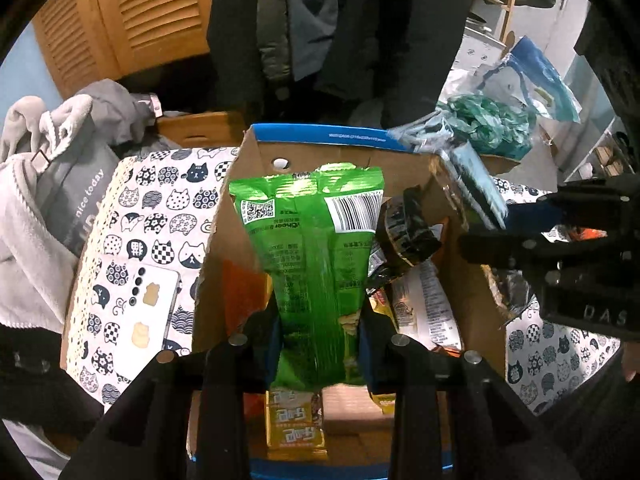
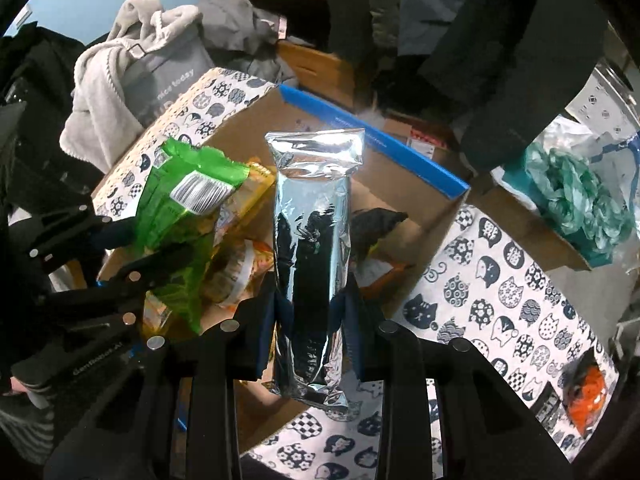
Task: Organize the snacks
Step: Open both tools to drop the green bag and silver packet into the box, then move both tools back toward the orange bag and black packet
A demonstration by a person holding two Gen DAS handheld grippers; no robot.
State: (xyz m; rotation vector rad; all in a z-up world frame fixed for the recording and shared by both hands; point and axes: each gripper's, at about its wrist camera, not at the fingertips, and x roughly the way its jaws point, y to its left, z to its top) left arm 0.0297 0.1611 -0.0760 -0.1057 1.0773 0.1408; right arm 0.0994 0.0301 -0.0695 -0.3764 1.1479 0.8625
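My left gripper [image 1: 318,332] is shut on a green snack bag [image 1: 312,240] and holds it upright over an open cardboard box [image 1: 216,232] with a blue rim. My right gripper [image 2: 312,312] is shut on a silver foil snack pack [image 2: 312,220], held over the same box [image 2: 416,236]. Inside the box lie several snacks, among them a yellow packet [image 1: 296,424] and an orange one [image 1: 240,292]. The green bag [image 2: 180,220] and the left gripper [image 2: 120,256] show at the left of the right wrist view. The right gripper [image 1: 500,232] shows at the right of the left wrist view.
The box stands on a cat-patterned cloth [image 1: 140,216] [image 2: 500,304]. A white phone [image 1: 152,304] lies on the cloth left of the box. Grey clothing [image 1: 48,184] is piled at the left. A teal plastic bag [image 2: 580,204] sits in another box at the right. Dark coats [image 1: 340,20] hang behind.
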